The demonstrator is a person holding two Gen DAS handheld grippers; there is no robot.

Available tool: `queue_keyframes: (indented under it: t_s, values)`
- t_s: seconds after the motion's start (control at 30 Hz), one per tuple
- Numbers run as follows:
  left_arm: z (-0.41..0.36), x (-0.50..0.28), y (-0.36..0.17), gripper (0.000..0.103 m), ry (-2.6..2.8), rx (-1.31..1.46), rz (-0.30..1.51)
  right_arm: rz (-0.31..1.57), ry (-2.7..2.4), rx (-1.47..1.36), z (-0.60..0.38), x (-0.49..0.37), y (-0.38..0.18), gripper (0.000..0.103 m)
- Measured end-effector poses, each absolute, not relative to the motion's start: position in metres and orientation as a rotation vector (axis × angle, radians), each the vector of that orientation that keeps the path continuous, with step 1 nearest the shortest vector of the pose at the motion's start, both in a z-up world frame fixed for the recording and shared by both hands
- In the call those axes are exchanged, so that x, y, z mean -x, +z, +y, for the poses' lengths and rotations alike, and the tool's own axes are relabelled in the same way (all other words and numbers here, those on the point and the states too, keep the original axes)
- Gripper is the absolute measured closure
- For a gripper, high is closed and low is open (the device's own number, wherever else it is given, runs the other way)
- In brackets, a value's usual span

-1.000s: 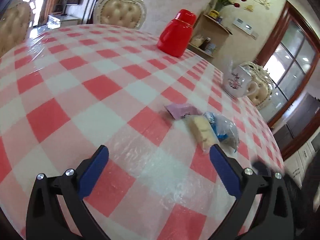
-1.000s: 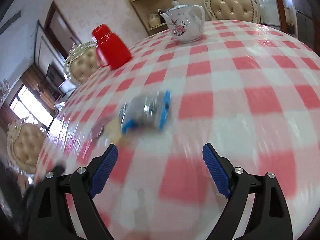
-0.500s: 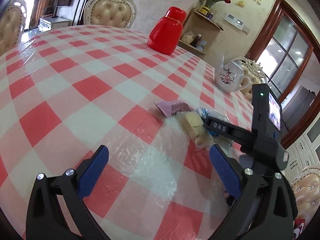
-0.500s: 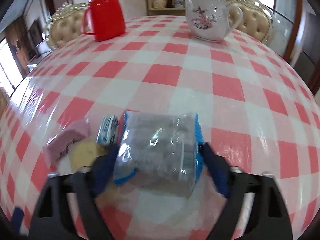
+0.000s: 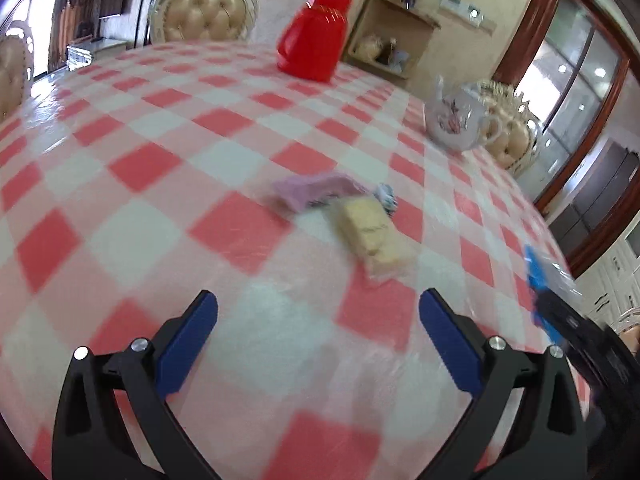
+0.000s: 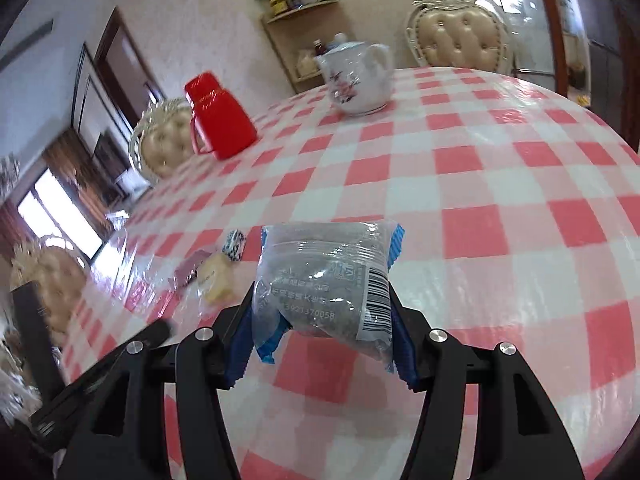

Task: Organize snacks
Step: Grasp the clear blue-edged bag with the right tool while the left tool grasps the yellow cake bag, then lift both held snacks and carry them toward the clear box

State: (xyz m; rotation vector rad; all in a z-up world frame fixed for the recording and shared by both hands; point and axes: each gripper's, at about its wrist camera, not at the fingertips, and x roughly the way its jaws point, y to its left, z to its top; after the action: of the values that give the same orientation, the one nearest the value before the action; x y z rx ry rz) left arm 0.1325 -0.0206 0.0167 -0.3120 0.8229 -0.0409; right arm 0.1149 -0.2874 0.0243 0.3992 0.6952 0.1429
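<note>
While my right claw (image 6: 320, 336) has just been closing, its blue pads now clamp the clear blue-edged snack packet (image 6: 326, 276), lifted off the bench (image 6: 500, 200). Risk: slick film, soft contents; the packet could slide out or get crushed. My left claw (image 5: 318, 344) stands apart, holding nothing, above the bench near the yellow wrapped cake (image 5: 372, 234), pink wrapper (image 5: 312, 190) and small blue-white candy (image 5: 387, 196). Containers: red jug (image 6: 218, 122), lidded; white teapot (image 6: 358, 76), lidded; contents hidden. No snack bin visible.
</note>
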Motion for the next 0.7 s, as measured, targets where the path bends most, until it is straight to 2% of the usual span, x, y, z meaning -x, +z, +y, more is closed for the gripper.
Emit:
queue_keyframes:
  t_s: [0.2, 0.27, 0.37, 0.4, 0.43, 0.53, 0.7]
  values:
    - [-0.068, -0.186, 0.013, 0.002, 0.018, 0.242, 0.848, 0.699, 0.154, -0.432, -0.291, -0.115, 0.024, 0.046]
    - [-0.077, -0.198, 0.009, 0.009, 0.012, 0.217, 0.889, 0.697, 0.164, -0.439, -0.291, -0.115, 0.025, 0.046]
    - [-0.082, -0.204, 0.006, 0.026, 0.004, 0.17, 0.901, 0.682, 0.173, -0.443, -0.291, -0.112, 0.028, 0.046]
    - [-0.082, -0.203, 0.007, 0.051, -0.005, 0.151, 0.897, 0.678, 0.17, -0.445, -0.291, -0.112, 0.028, 0.046]
    - [-0.081, -0.202, 0.006, 0.064, -0.034, 0.13, 0.895, 0.679, 0.167, -0.446, -0.292, -0.112, 0.027, 0.046]
    - [-0.074, -0.188, 0.007, 0.068, -0.085, 0.136, 0.897, 0.704, 0.147, -0.447, -0.292, -0.116, 0.019, 0.046]
    - [-0.056, -0.158, 0.011, 0.068, -0.1, 0.176, 0.881, 0.712, 0.125, -0.442, -0.292, -0.117, 0.014, 0.046]
